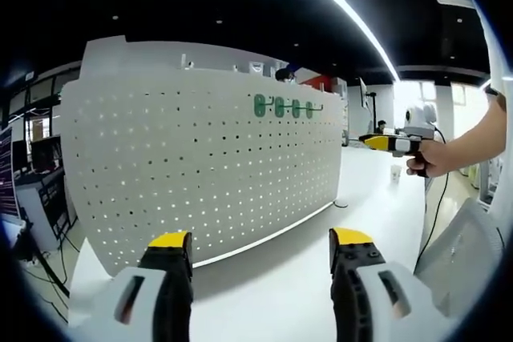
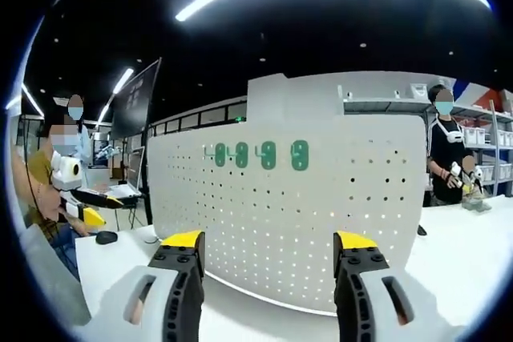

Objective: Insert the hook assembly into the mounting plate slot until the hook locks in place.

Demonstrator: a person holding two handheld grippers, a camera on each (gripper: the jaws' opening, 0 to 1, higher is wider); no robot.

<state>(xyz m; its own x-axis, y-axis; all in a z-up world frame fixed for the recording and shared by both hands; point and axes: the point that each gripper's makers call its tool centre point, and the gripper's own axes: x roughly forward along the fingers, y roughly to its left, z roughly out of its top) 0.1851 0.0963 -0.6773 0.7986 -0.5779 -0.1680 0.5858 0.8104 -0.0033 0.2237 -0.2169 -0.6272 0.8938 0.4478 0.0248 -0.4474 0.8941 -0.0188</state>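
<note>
A white pegboard mounting plate point(image 1: 200, 174) stands upright on a white table point(image 1: 304, 286). Several green hook pieces point(image 1: 282, 106) hang in a row near its upper right. My left gripper point(image 1: 260, 244) is open and empty, well short of the board. Off to the right, a hand holds my right gripper point(image 1: 391, 143) beyond the board's end. In the right gripper view the same board point(image 2: 321, 214) carries the green hooks point(image 2: 258, 154) at upper left. My right gripper point(image 2: 268, 243) is open with nothing between its jaws, and the left gripper point(image 2: 86, 207) sits at far left.
A black mouse point(image 2: 106, 237) lies on the table at left. A person point(image 2: 446, 150) stands behind the table at right, holding small items. Desks with monitors point(image 1: 32, 174) stand left of the board. A cable point(image 1: 437, 198) hangs from the right gripper.
</note>
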